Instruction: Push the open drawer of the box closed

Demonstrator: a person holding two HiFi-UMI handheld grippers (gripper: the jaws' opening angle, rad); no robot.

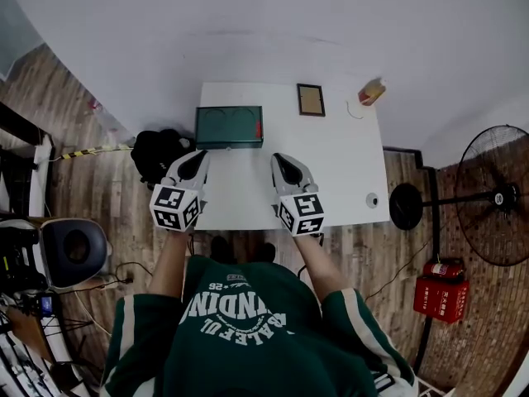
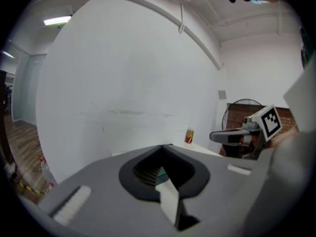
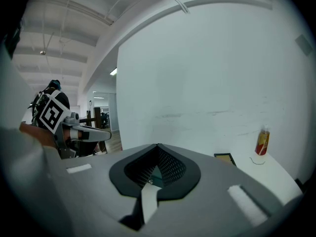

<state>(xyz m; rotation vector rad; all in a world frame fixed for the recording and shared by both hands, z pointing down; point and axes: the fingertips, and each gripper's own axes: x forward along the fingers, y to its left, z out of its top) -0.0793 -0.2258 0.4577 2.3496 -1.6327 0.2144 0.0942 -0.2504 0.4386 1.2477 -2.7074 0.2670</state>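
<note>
The green box [image 1: 229,126] sat at the far left of the white table [image 1: 347,164]; what lay inside could not be made out. The left gripper [image 1: 200,154] and the right gripper [image 1: 278,158] hovered just short of it, jaws pressed together, empty.

One white tabletop [image 1: 347,164] carries one green box [image 1: 229,126], one small framed picture [image 1: 311,99], one yellow-and-red bottle [image 1: 371,92] and one small round thing [image 1: 372,199]. There are two tools: one left tool [image 1: 198,157] and one right tool [image 1: 279,160]. Around the tabletop are one black bag [image 1: 157,154], one pedestal fan [image 1: 496,195] and one red extinguisher case [image 1: 442,294].
</note>
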